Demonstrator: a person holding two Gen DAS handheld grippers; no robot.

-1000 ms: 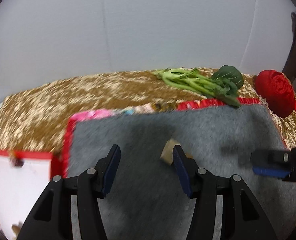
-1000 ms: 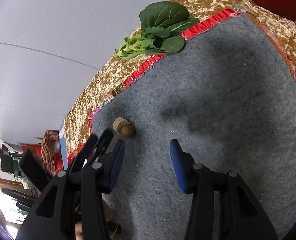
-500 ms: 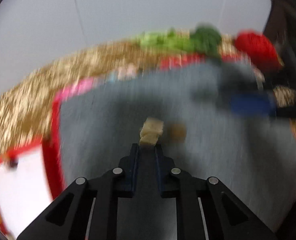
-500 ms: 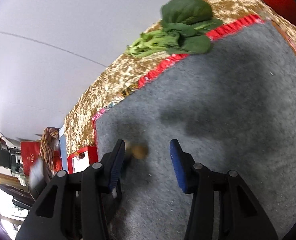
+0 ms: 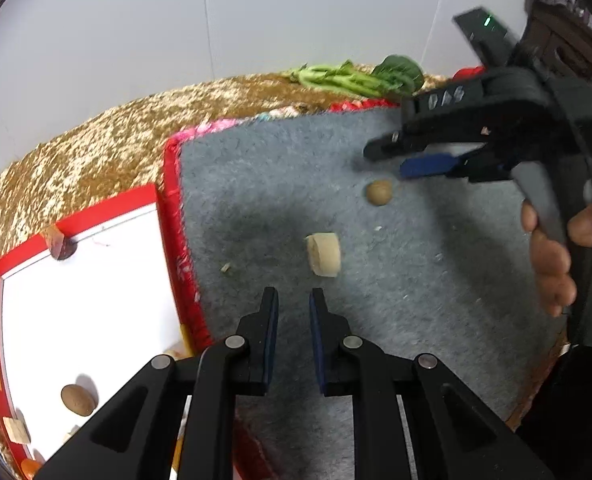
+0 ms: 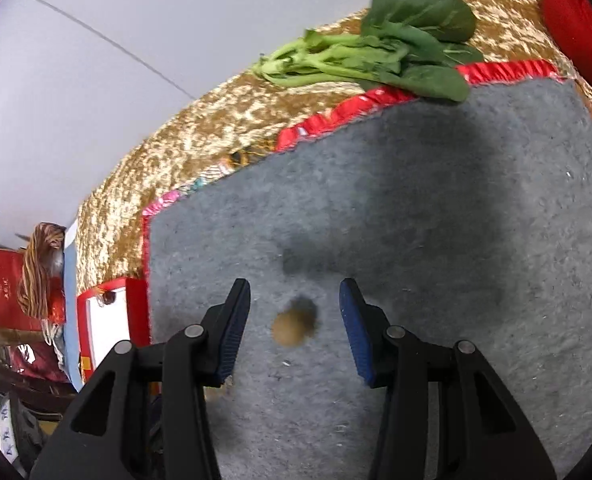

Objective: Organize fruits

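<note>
At the far left of the left wrist view, a shallow tray (image 5: 76, 216) with a red rim and a white floor is seen lying on a worktop (image 5: 96, 148) covered in gold patterned cloth. A small round brown fruit (image 5: 78, 400) rests near the tray's lower left corner, and a pale cut piece (image 5: 16, 430) lies close beside it at the rim. Another small reddish-brown piece (image 5: 58, 242) is tucked into the tray's upper corner.

To the right of the tray, a grey fuzzy mat (image 5: 376, 320) edged in red is spread out. The left tool (image 5: 293, 302) is held low over it, its two blue-padded fingers nearly together with only a narrow gap, and nothing is gripped. Just beyond its tips, a pale beige cylinder-shaped slice (image 5: 323, 254) lies on the mat, tipped on its side. Further right, a second small round brown fruit (image 5: 379, 193), dull and slightly fuzzy in look, sits alone on the mat.

In the right wrist view, this brown fruit (image 6: 292, 326) is framed between the fingers of the right tool (image 6: 295, 294), which are spread wide apart and not touching it. A hand (image 5: 556, 256) is seen gripping the right tool's handle.

At the mat's far edge, leafy green vegetables (image 6: 376, 56) are laid partly on the gold cloth, with a red object (image 6: 576, 36) at the far right.
</note>
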